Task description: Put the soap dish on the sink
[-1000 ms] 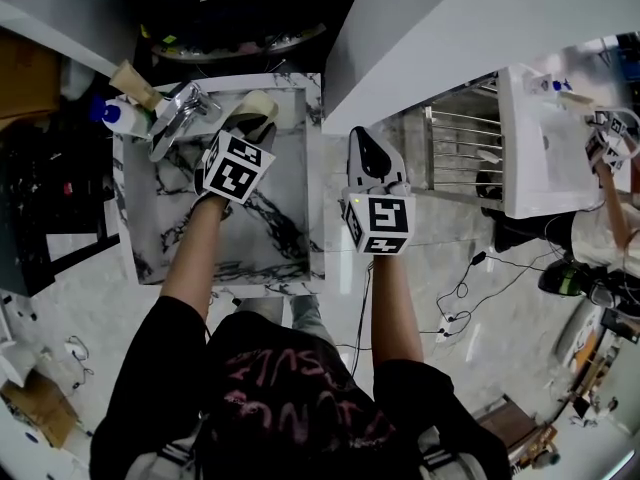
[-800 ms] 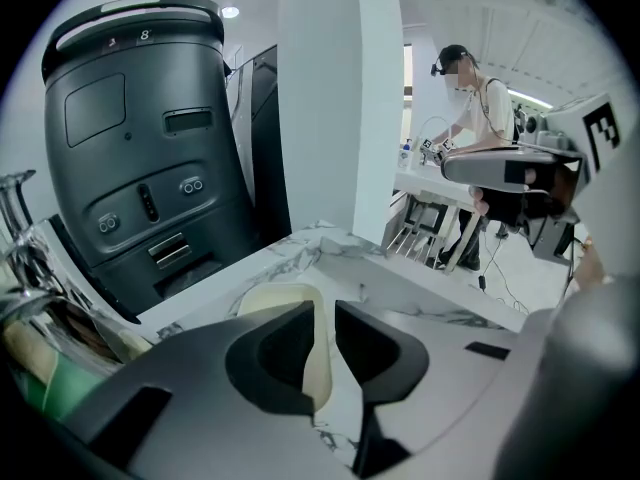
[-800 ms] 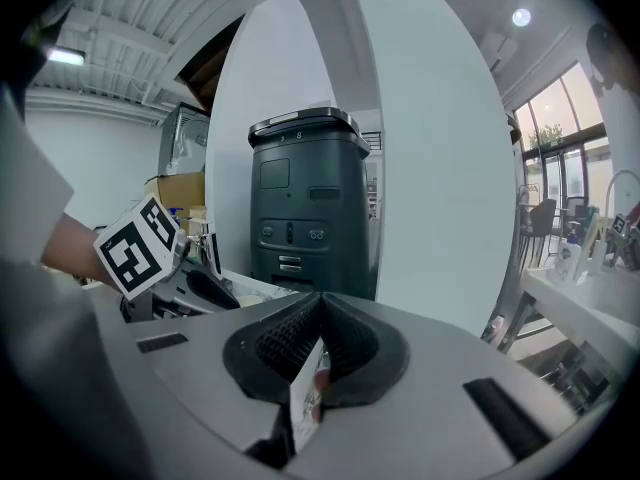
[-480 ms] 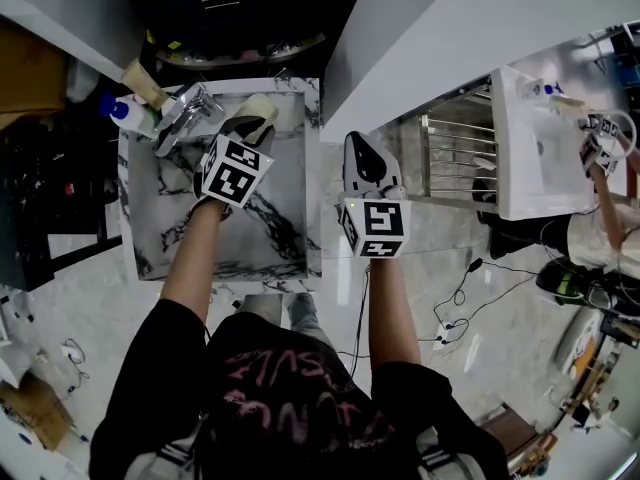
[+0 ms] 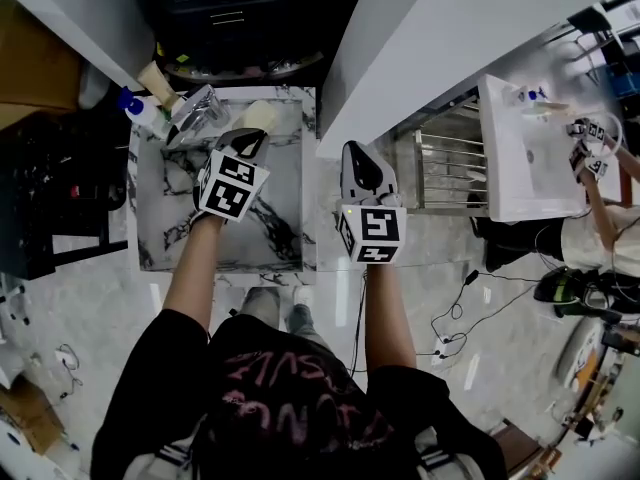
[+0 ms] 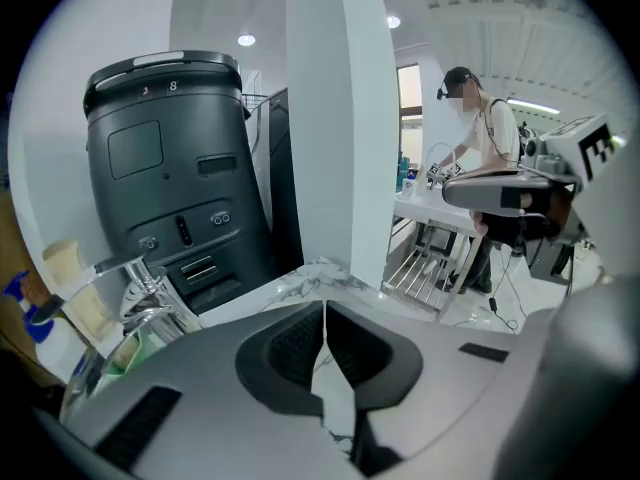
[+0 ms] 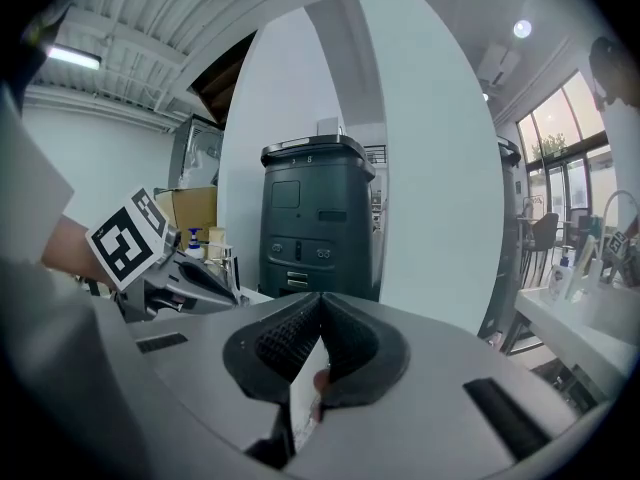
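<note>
A pale cream soap dish (image 5: 260, 115) rests at the back edge of the marble sink (image 5: 170, 230), just right of the chrome faucet (image 5: 196, 113). My left gripper (image 5: 247, 141) hovers over the basin with its tips just short of the dish, jaws shut and empty. In the left gripper view the shut jaws (image 6: 323, 313) point past the faucet (image 6: 140, 288) toward a dark bin. My right gripper (image 5: 360, 158) is held to the right of the sink, over the floor, and is also shut with nothing in it (image 7: 320, 313).
A blue-capped bottle (image 5: 138, 109) and a tan bottle (image 5: 156, 81) stand left of the faucet. A dark bin (image 5: 235, 18) sits behind the sink. A white pillar (image 5: 430, 38) rises at the right. Further right are a metal rack (image 5: 445, 163), a second white sink (image 5: 520, 148), another person and floor cables.
The head camera has shifted a little, so everything sits slightly differently in the frame. Both grippers stay in about the same places relative to the sink.
</note>
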Available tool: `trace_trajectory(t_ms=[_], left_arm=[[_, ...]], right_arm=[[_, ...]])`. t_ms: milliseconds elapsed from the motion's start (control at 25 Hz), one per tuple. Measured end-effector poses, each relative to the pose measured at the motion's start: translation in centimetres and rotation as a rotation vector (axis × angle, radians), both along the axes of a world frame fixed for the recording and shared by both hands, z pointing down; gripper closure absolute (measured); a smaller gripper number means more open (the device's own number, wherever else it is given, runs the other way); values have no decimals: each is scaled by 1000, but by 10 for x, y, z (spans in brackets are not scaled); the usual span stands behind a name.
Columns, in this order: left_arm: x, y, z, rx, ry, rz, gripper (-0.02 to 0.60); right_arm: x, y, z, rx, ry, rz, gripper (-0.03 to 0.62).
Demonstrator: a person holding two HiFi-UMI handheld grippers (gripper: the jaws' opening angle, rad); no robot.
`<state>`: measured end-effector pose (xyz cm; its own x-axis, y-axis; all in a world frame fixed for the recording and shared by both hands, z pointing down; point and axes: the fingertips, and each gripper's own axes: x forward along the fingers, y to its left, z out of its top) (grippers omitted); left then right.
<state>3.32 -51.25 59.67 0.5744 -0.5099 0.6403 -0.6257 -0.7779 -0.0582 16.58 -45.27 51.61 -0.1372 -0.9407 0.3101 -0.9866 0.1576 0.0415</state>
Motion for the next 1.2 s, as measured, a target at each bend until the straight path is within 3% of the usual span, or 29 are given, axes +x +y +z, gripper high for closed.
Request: trace_trajectory(t_ms=[640, 760, 1200], left_arm=[[-21, 82, -116, 215, 118, -94, 566], [-29, 98, -137, 261, 170, -128, 566], [-60, 170, -189, 358, 253, -225, 566]], right_arm=[[-8, 74, -67, 94, -11, -19, 580], [-10, 89, -79, 111, -20, -20, 580], [-22, 150, -115, 188, -8, -50, 580]])
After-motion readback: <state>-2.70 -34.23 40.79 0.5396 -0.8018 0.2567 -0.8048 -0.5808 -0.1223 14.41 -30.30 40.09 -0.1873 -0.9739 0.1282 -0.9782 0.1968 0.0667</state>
